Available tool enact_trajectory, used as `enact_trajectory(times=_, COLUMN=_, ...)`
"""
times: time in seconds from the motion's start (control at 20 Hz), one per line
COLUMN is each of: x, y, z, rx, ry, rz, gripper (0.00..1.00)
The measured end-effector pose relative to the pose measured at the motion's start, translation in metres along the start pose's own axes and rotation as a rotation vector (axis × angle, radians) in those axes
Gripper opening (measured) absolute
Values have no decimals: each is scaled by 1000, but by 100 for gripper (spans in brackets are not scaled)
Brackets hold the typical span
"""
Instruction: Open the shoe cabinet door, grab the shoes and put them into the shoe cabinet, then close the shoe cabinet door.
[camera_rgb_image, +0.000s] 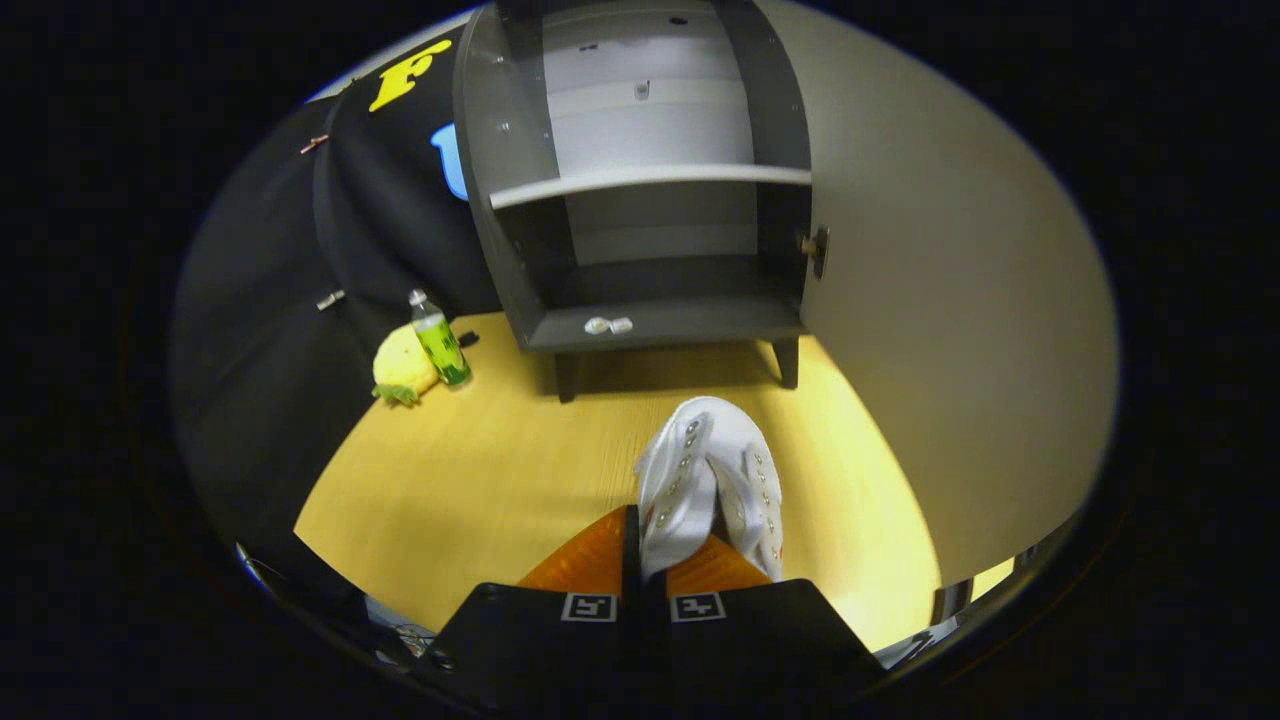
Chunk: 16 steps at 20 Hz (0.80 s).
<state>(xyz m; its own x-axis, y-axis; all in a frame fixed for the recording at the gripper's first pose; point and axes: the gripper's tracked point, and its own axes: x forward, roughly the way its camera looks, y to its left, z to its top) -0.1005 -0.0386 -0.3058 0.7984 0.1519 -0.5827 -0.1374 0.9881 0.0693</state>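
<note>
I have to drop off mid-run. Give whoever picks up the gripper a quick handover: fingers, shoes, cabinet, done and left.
Gripper: fingers closed on the white shoes, pinching the pair together; the shoes stick out ahead of the fingers, above the wooden floor.
Shoe cabinet: straight ahead, beyond the shoes; door swung open to the right. Shelf and bottom compartment hold no shoes.
Done: door opened, shoes grabbed.
Left: carry the shoes forward, set them inside, release, close the door.
Aside: green bottle and yellow toy left of the cabinet.
</note>
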Motion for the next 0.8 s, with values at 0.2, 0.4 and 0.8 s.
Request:
enact_trajectory(times=0.2, x=-34, y=7, z=55, rx=-54, ry=-92, rz=63, gripper=5)
enact_trajectory(times=0.4, x=-35, y=3, z=112, rx=-26, ry=-142, rz=24, gripper=5)
enact_trajectory(times=0.8, x=8, y=18, z=228, rx=-36, ry=-259, rz=-68, gripper=5)
